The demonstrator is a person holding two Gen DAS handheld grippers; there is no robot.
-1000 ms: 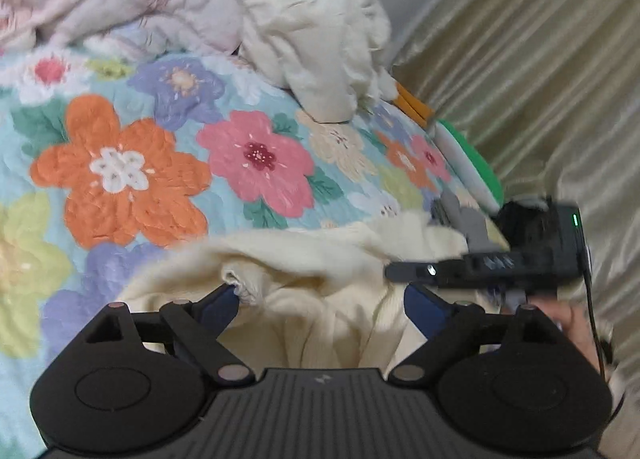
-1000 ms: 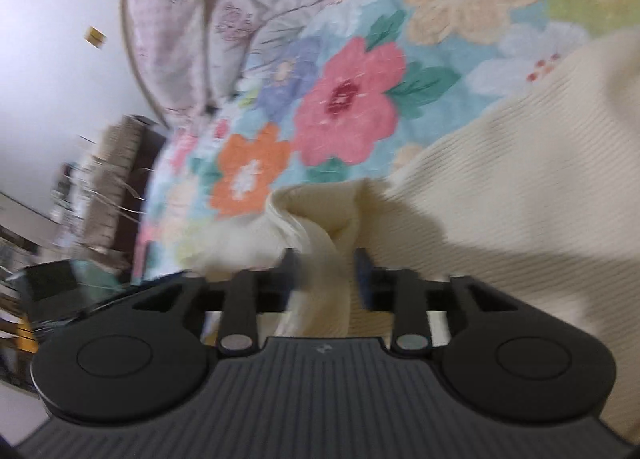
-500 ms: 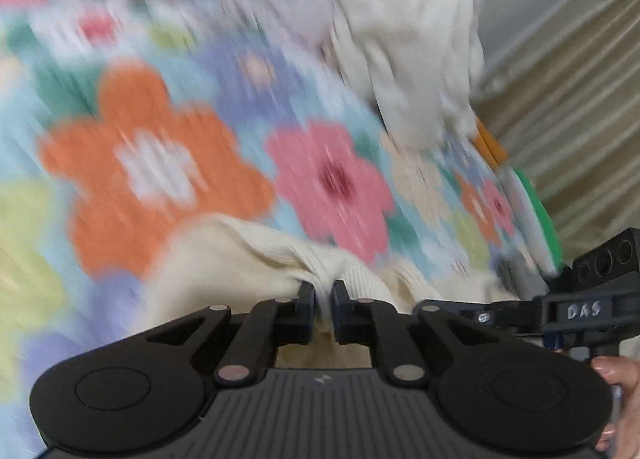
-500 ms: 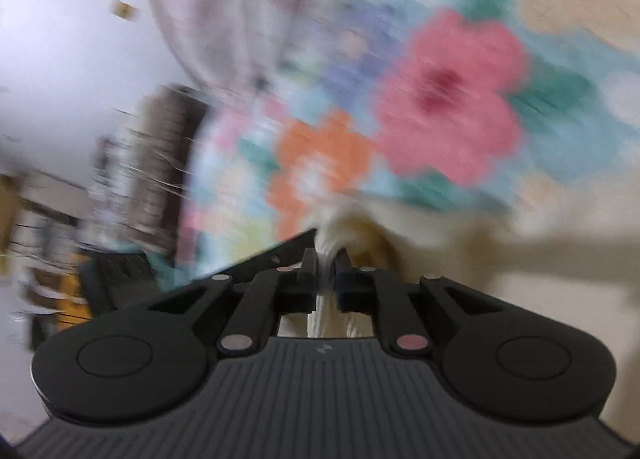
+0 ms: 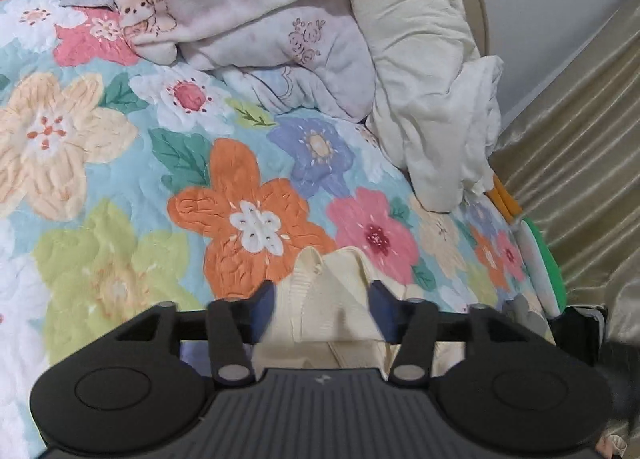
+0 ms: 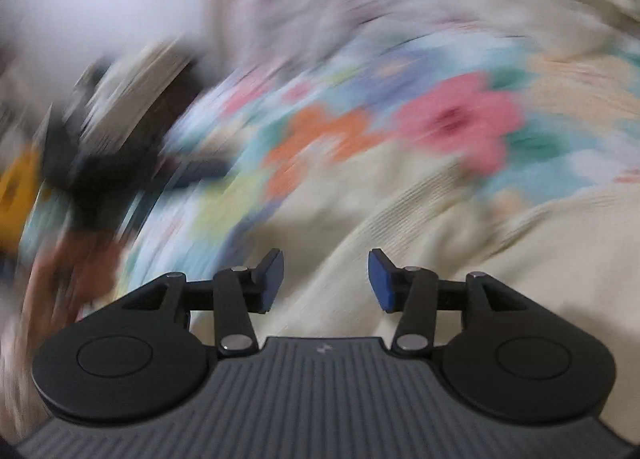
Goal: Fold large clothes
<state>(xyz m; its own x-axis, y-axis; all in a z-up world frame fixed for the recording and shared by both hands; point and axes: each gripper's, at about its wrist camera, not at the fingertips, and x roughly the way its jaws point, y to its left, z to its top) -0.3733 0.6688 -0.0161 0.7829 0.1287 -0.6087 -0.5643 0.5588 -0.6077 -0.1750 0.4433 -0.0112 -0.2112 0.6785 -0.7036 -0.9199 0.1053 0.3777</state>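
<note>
Fingers (image 5: 262,313) of the left gripper (image 5: 324,313) stand apart; a fold of the cream knit garment (image 5: 328,299) lies in the gap between them, and no pad is seen pressing it. Fingers (image 6: 272,279) of the right gripper (image 6: 326,279) also stand apart, with nothing clamped; the cream knit garment (image 6: 400,259) lies spread directly beneath and beyond them, toward 3 o'clock in the right wrist view.

The garment rests on a floral quilt (image 5: 120,187) covering the bed. In the left wrist view its visible edge sits at 6 o'clock, just below an orange flower print (image 5: 252,219). No containers are visible.

Surroundings, left wrist view:
- A heap of pale pink printed bedding (image 5: 248,19) lies at 12 o'clock, well apart from the garment.
- A crumpled cream blanket (image 5: 428,79) lies at 1 o'clock, touching the pink bedding.
- A beige curtain (image 5: 576,163) hangs at 3 o'clock along the bed edge.
- Green and orange items (image 5: 548,259) are wedged between quilt and curtain; their kind cannot be told.

The right wrist view is heavily blurred. The quilt (image 6: 360,131) is recognisable at 12 o'clock; dark and yellow shapes at 9 o'clock cannot be identified.
</note>
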